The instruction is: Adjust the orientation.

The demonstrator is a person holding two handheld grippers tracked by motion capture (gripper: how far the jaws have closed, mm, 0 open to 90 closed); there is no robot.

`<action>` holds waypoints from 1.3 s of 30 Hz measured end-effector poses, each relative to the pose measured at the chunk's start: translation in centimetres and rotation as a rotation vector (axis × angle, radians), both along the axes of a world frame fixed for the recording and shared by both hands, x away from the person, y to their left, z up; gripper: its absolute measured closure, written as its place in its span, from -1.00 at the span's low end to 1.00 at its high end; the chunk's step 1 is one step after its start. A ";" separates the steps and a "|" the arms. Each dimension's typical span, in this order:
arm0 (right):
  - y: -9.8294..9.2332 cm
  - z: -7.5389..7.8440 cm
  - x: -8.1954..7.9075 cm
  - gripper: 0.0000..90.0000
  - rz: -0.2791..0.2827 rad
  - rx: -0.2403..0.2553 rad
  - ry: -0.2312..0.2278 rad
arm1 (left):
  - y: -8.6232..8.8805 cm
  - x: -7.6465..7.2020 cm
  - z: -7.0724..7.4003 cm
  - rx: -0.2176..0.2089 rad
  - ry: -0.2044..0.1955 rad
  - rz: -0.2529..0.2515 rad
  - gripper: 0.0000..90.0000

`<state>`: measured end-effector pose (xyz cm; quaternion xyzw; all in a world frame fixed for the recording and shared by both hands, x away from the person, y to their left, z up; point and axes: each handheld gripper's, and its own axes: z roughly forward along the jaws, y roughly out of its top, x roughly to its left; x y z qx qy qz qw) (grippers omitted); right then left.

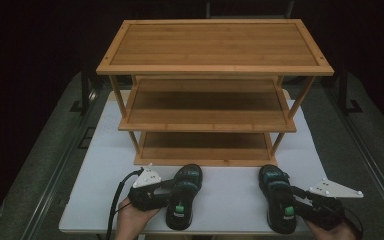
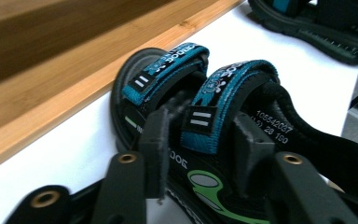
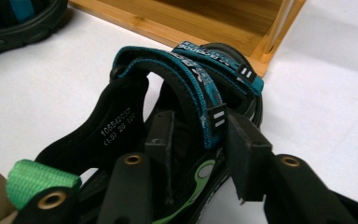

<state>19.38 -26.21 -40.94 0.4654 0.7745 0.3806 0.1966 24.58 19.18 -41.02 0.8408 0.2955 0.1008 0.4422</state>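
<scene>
From above, two black sandals sit on the white tabletop [image 1: 230, 195] just before the bamboo shelf rack [image 1: 215, 70]. The left claw [image 1: 166, 192] meets the left sandal [image 1: 184, 196], the right claw [image 1: 296, 199] the right sandal [image 1: 278, 199].

The left gripper view shows jaws closed around a teal strap [image 2: 214, 107]; printing reads "28 190".

The right gripper view shows jaws pinching a teal strap [image 3: 200, 100]; the heel strap [image 3: 114, 128] reads "105542087".

A three-tier bamboo shelf rack [image 1: 207, 90] stands on a white tabletop [image 1: 105, 155]. In front lie two black sandals with teal straps [image 1: 184, 195] [image 1: 277, 197], a gripper at each [image 1: 164, 191] [image 1: 300, 199].
</scene>
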 end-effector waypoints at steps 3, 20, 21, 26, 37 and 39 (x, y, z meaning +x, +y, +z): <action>-0.1 -0.2 -0.1 0.56 -0.019 0.014 -0.010 | -0.2 -0.3 0.0 0.003 -0.017 0.022 0.50; 1.4 0.2 -0.6 0.83 -0.069 -0.013 -0.108 | 0.0 -1.5 -0.9 -0.134 -0.068 0.148 0.68; 1.4 0.2 -0.6 0.83 -0.069 -0.013 -0.108 | 0.0 -1.5 -0.9 -0.134 -0.068 0.148 0.68; 3.0 0.8 -0.8 0.83 -0.077 0.030 -0.144 | -0.2 -1.9 -0.4 -0.198 -0.108 0.185 0.69; 7.5 1.4 -0.6 0.83 -0.127 0.074 -0.235 | -0.3 -2.1 -0.4 -0.242 -0.148 0.248 0.69; 8.4 1.4 -0.6 0.83 -0.137 0.063 -0.256 | -0.2 -2.1 -0.4 -0.247 -0.153 0.258 0.69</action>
